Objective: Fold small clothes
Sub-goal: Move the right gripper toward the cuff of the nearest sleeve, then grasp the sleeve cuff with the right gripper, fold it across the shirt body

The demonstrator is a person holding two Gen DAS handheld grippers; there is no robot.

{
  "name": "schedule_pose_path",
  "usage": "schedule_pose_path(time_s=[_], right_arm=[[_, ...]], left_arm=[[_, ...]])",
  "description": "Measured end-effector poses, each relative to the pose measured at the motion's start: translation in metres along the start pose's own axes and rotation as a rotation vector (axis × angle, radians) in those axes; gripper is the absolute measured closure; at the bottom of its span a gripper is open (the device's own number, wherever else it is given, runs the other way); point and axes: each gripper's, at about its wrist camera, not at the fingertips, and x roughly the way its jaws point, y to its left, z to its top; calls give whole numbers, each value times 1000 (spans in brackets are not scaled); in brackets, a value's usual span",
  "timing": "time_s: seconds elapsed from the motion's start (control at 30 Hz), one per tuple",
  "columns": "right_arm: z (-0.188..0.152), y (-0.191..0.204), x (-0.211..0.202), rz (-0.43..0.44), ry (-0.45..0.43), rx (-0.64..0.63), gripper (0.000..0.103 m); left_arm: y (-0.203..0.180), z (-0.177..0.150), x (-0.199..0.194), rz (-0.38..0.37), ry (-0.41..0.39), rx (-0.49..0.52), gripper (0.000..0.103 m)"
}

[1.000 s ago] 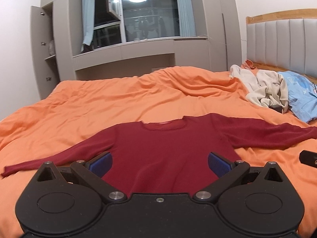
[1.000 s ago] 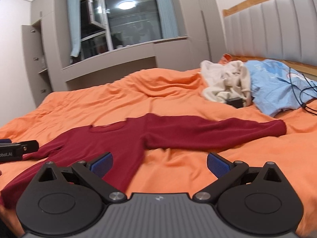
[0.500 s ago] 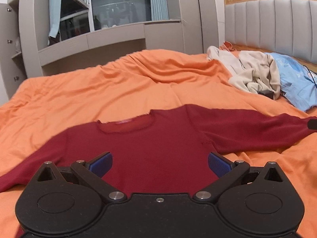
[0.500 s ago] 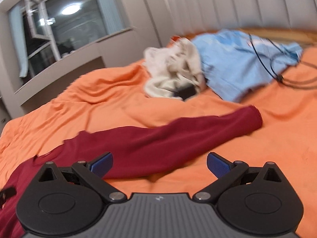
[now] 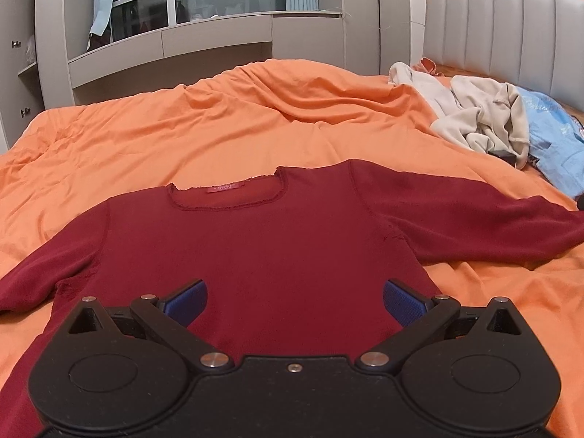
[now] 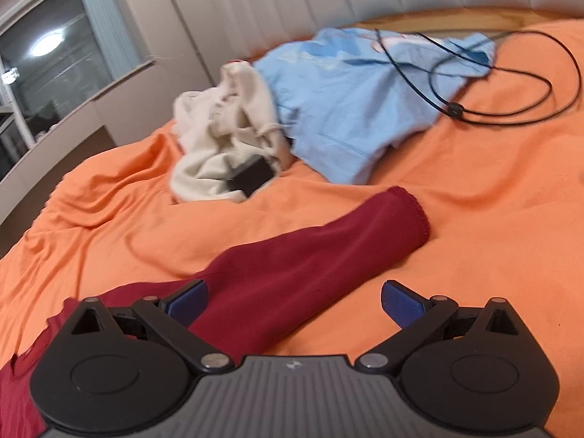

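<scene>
Fingers spread on both grippers, nothing held. Left gripper (image 5: 295, 301) hangs over red top's (image 5: 255, 248) body; right gripper (image 6: 294, 301) faces sleeve cuff (image 6: 405, 215), ahead between fingers. Suggest pinching cuff edge, folding inward.

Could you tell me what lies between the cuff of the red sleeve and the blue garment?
Only bare orange bedcover separates the cuff from the blue garment, as the right wrist view shows.

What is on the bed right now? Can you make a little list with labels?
bed cover: orange, rumpled
shirt: dark red, spread flat, unfolded
sleeve: stretched out sideways
other clothes: cream pile, blue one
cable: black, looped over the blue one
left gripper: open over the shirt
right gripper: open over the sleeve
</scene>
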Motion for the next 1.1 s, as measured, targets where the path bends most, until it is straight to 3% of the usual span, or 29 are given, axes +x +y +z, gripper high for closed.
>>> schedule_pose_path(time_s=[0.17, 0.33, 0.43, 0.53, 0.6, 0.7, 0.87, 1.1], right_arm=[[3, -14, 2, -9, -34, 82, 1], [3, -25, 9, -37, -37, 150, 22], [4, -28, 11, -40, -43, 174, 33], [5, -30, 16, -73, -42, 191, 50], [5, -34, 18, -97, -44, 222, 75], [5, -40, 15, -92, -62, 271, 97], [10, -19, -2, -43, -139, 197, 100], [17, 41, -26, 50, -246, -37, 100]], left_arm=[[1, 10, 4, -4, 26, 40, 0], [13, 10, 6, 20, -10, 29, 0], [21, 7, 15, 6, 41, -7, 0], [27, 4, 17, 4, 53, -20, 0], [29, 4, 17, 5, 53, -24, 0], [32, 4, 16, 1, 51, -29, 0], [42, 8, 13, 8, 47, -50, 0], [69, 21, 5, 41, 29, -117, 0]])
